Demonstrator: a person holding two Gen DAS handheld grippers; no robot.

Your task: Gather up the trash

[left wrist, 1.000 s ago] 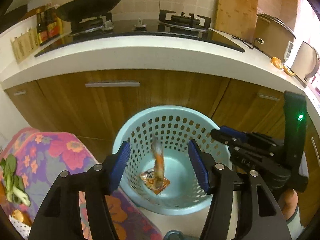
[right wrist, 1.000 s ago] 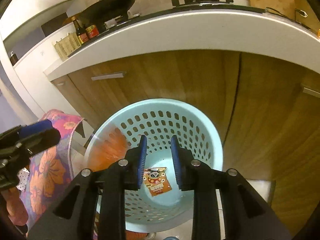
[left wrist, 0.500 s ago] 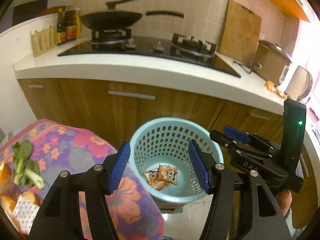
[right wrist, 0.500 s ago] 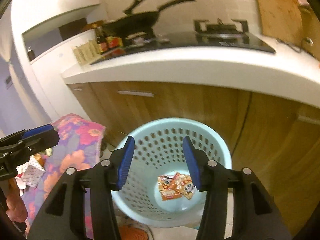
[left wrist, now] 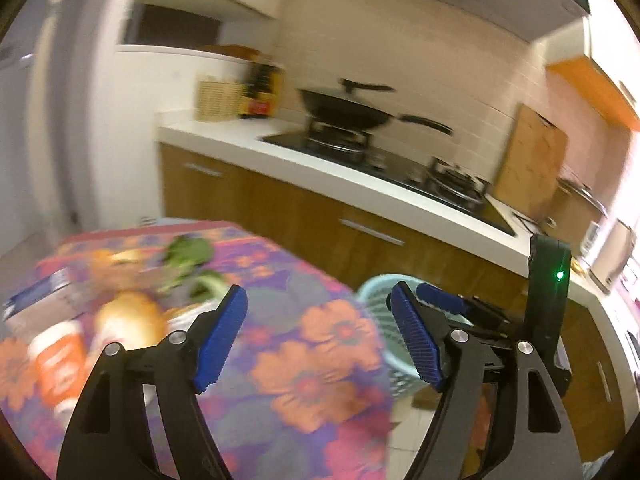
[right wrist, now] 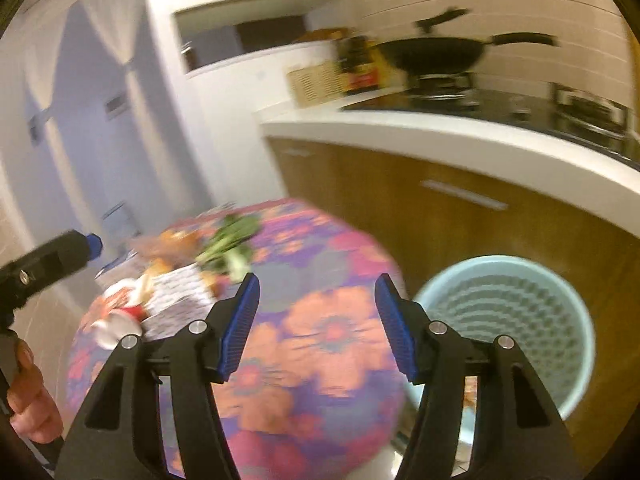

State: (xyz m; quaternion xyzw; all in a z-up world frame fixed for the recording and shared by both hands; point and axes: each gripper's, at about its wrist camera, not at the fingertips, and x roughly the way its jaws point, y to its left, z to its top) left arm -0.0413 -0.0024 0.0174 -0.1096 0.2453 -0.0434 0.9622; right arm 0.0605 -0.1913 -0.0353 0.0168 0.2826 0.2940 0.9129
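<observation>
Swinging over the flowered surface (right wrist: 320, 340) now, both grippers empty-handed. Left gripper (left wrist: 318, 340) has its jaws spreading wide with nothing between them; right gripper (right wrist: 316, 324) is opening too, only cloth showing in the gap. My read: this is the stretch between drops, heading in for the next pick. Further along the cloth sits the clutter, all smeared by motion: an orange-and-white cup (left wrist: 60, 364) on its side, which looks like trash, a patterned paper piece (right wrist: 176, 292) by it, something rounded and golden (left wrist: 128, 320), and leafy greens (right wrist: 228, 244) beyond, probably food and not trash. Next move calls for picking one item and straddling it squarely. Off to the right, beside the surface, stands the pale blue basket (right wrist: 576, 320); wood cabinets (right wrist: 400, 200) behind.
</observation>
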